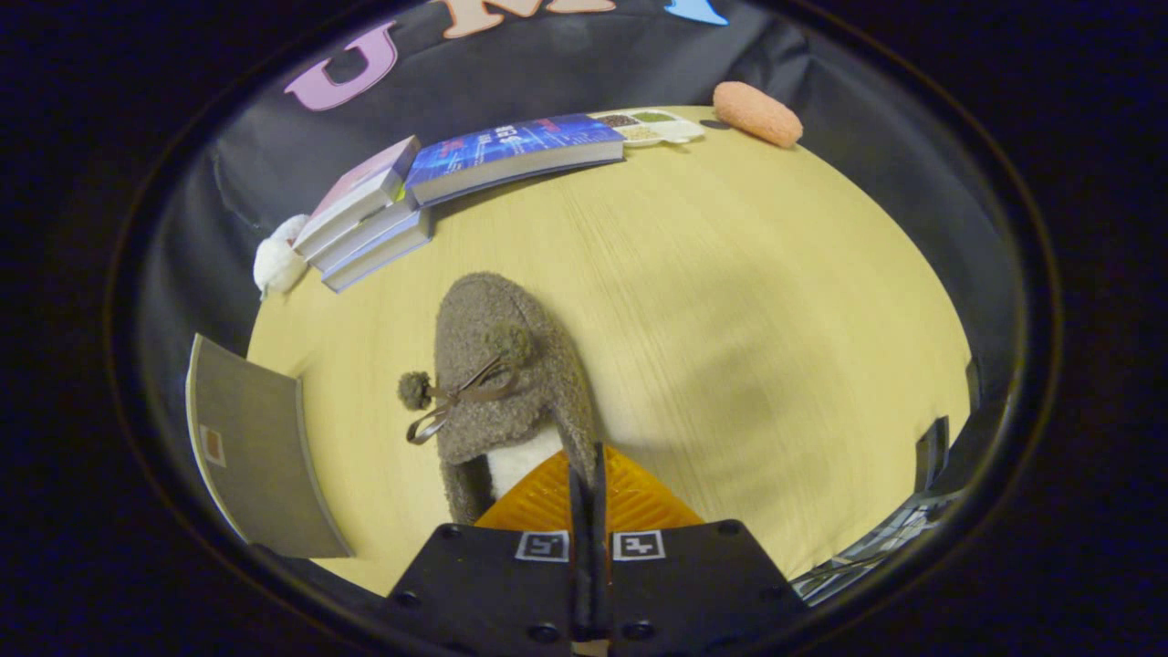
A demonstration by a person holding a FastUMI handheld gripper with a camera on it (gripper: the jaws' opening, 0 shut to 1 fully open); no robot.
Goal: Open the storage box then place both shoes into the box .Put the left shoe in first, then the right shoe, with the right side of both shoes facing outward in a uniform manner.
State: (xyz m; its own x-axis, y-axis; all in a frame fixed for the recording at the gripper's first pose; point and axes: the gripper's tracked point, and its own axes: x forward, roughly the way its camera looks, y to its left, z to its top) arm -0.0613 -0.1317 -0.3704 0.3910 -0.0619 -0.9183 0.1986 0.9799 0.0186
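A fuzzy brown slipper (497,365) with a thin bow, two pom-poms and a white lining lies just ahead of the fingers, its toe pointing away over the wooden table (748,301). My gripper (589,474) is shut on the slipper: the right rim of its opening runs into the narrow slit between the two fingers. I cannot tell whether the slipper rests on the table or hangs just above it. A dark frame with a clear ribbed part (912,511), possibly the storage box, shows to the right of the fingers.
A flat grey panel (255,447) lies to the left of the slipper. At the back left is a stack of books (365,219) with a blue book (516,151) beside it and a white plush (276,260). A small compartment tray (652,126) and an orange pad (757,114) sit at the far edge.
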